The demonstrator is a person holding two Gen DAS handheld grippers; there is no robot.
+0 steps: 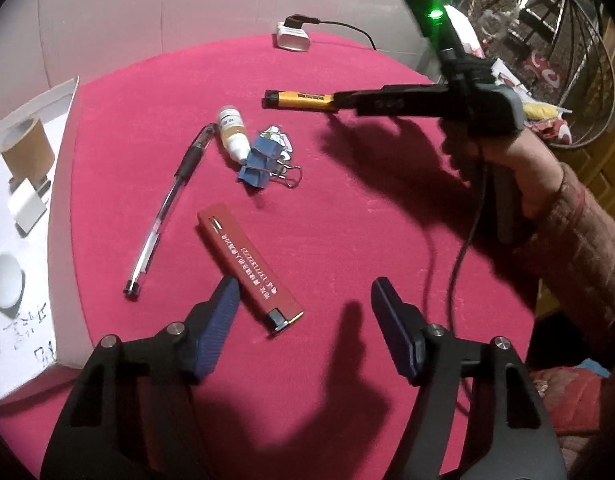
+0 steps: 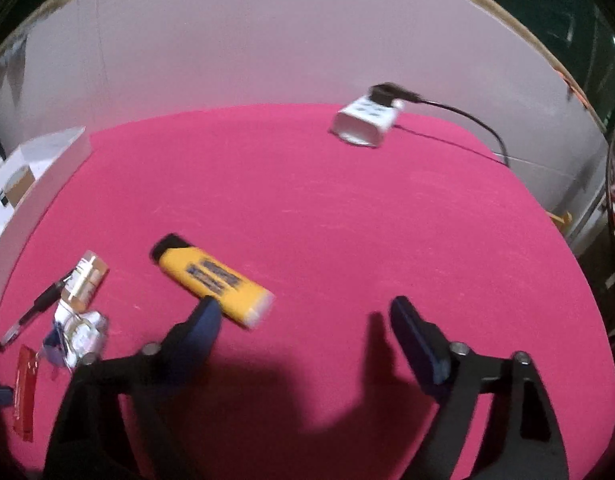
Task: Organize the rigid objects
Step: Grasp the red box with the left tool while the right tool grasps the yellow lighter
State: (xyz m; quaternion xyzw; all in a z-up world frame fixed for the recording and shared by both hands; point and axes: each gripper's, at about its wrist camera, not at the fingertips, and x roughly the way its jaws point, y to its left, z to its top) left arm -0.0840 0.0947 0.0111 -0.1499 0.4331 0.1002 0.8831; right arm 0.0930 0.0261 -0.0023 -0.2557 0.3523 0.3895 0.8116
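On the red cloth (image 1: 347, 208) lie a red lighter (image 1: 247, 264), a clear pen (image 1: 167, 208), a small white bottle (image 1: 231, 130), blue binder clips (image 1: 261, 162) and a yellow lighter (image 1: 297, 100). My left gripper (image 1: 305, 286) is open just above the cloth; the red lighter's lower end lies between its jaws, close to the left finger (image 1: 223, 312), and the pads are not pressing on it. My right gripper (image 2: 303, 304) is open, and the pale end of the yellow lighter (image 2: 213, 280) lies by its left finger (image 2: 203, 324). That view is blurred.
A white box (image 1: 63, 208) stands at the left edge, holding a cardboard roll (image 1: 27, 152) and a white cup (image 1: 3, 280). A white power strip (image 2: 365, 122) with a black cable sits at the far side. A wire basket (image 1: 547, 60) stands beyond the table at the right.
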